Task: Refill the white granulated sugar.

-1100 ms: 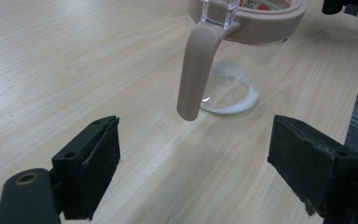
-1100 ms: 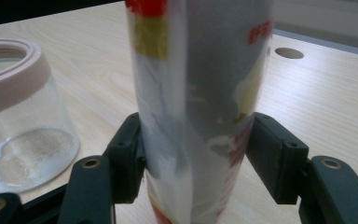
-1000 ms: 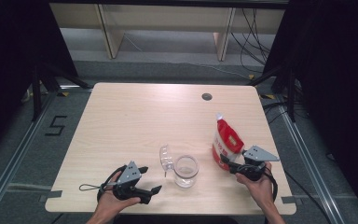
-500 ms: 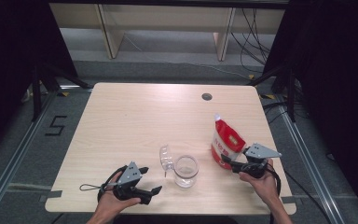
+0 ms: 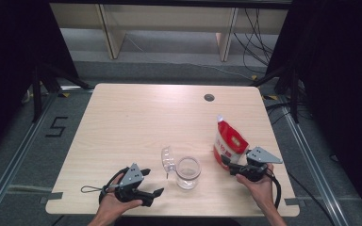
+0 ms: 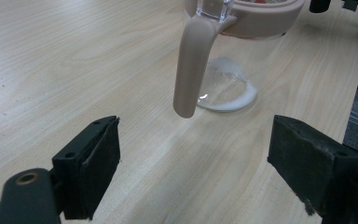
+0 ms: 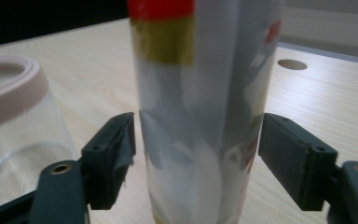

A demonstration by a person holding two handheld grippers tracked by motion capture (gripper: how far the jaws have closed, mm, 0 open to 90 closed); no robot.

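Right tool (image 5: 232, 165): jaws have just been opening; pads now stand clear of the pouch (image 5: 229, 142), gaps visible on both sides in the right gripper view. Pouch (image 7: 200, 112) sits between them, upright on its own, red top with a silver body. It stands near the table's (image 5: 136, 117) right edge, toward the front. The right hand (image 5: 259, 186) holds the tool from the front edge.

Left tool (image 5: 153, 181): jaws wide open, nothing between them. Held low near the front edge, left of centre, pointing at the jar (image 5: 188, 172).

Jar: clear glass with a pinkish rim, between the two tools near the front edge, left of the pouch and apart from it. Some white powder (image 6: 226, 91) at the bottom. Lid (image 5: 168, 160) hangs open on its left side; its pink strap (image 6: 192, 70) points down toward the table.
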